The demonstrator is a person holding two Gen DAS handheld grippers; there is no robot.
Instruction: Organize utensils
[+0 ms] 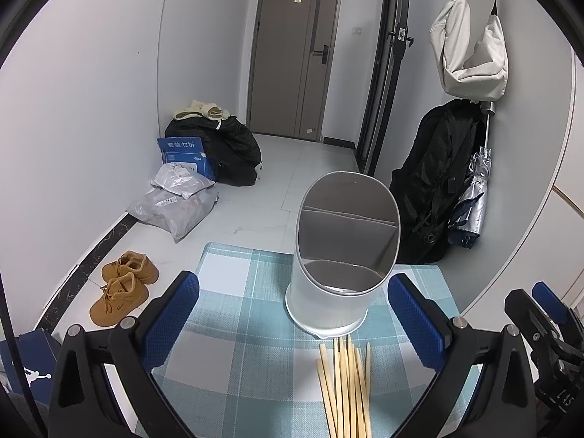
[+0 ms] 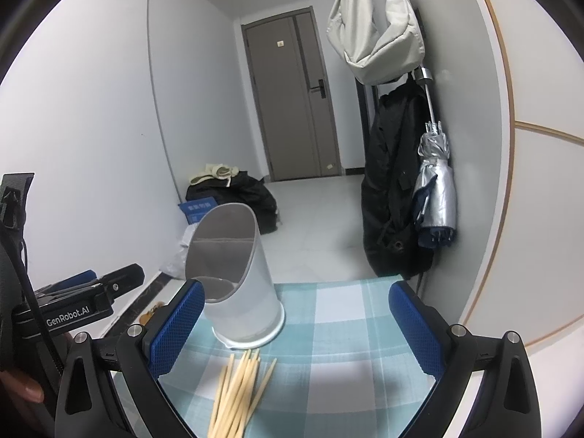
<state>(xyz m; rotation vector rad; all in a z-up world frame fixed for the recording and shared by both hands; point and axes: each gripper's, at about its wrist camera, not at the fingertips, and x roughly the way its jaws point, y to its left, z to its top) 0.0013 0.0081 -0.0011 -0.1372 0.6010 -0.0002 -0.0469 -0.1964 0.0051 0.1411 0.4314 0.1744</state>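
A loose bundle of pale wooden chopsticks (image 1: pixel 345 387) lies at lower centre on the teal checked tablecloth (image 1: pixel 233 321), tips just short of the white slant-topped cylindrical holder (image 1: pixel 339 255). They look light, stiff and prone to roll; pinch mid-bundle. Left gripper (image 1: pixel 294 314) and right gripper (image 2: pixel 295 323) both spread, empty.

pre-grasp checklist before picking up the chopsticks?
1. Left gripper open, holding nothing: ok.
2. Right gripper open, holding nothing: ok.
3. Chopsticks on the checkered tablecloth, bundled, unobstructed: ok.
4. Utensil holder upright, opening faces the grippers: ok.
5. Holder compartments free: nothing visible inside, bottom partly hidden: cannot tell.
6. Chopsticks separated for a single pick: overlapping: not ok.
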